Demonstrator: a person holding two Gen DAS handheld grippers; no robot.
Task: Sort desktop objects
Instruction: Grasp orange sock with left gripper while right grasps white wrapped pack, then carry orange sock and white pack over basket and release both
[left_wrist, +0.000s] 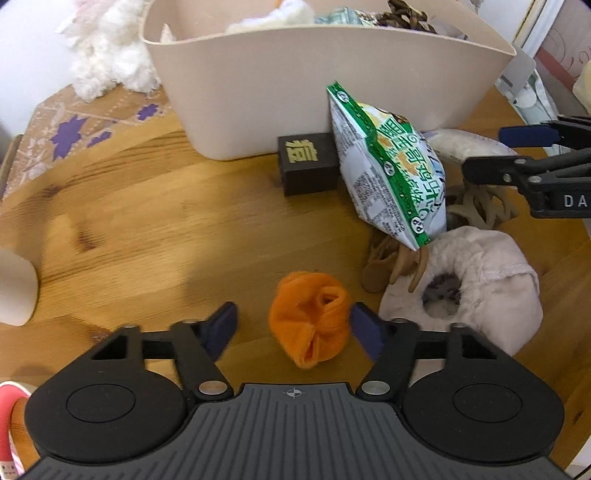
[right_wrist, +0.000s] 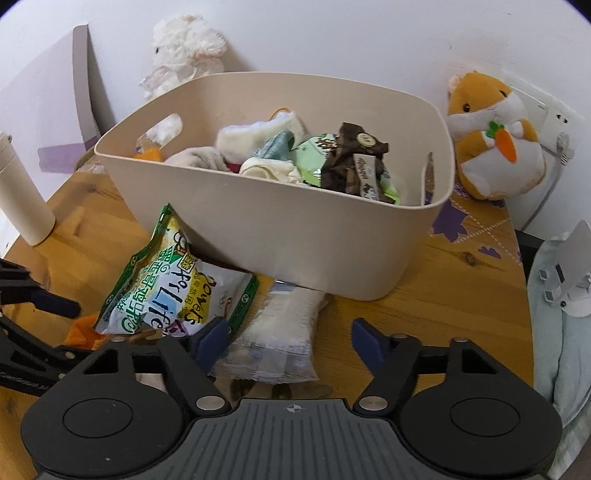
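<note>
A beige bin (left_wrist: 295, 92) stands on the wooden table and holds several soft items and packets; it also shows in the right wrist view (right_wrist: 314, 236). My left gripper (left_wrist: 293, 328) is open, its fingers on either side of an orange rolled sock (left_wrist: 310, 317) that lies on the table. A green-and-white snack bag (left_wrist: 388, 166) leans against the bin. My right gripper (right_wrist: 291, 338) is open above a clear white packet (right_wrist: 280, 332), beside the same snack bag (right_wrist: 173, 280). The right gripper also shows at the right edge of the left wrist view (left_wrist: 517, 155).
A dark block with a gold character (left_wrist: 308, 168) sits by the bin. A pale fluffy slipper (left_wrist: 469, 280) and a tan claw clip (left_wrist: 391, 266) lie to the right. A white plush (right_wrist: 184, 48), hamster plush (right_wrist: 495, 136) and white bottle (right_wrist: 22, 192) stand around.
</note>
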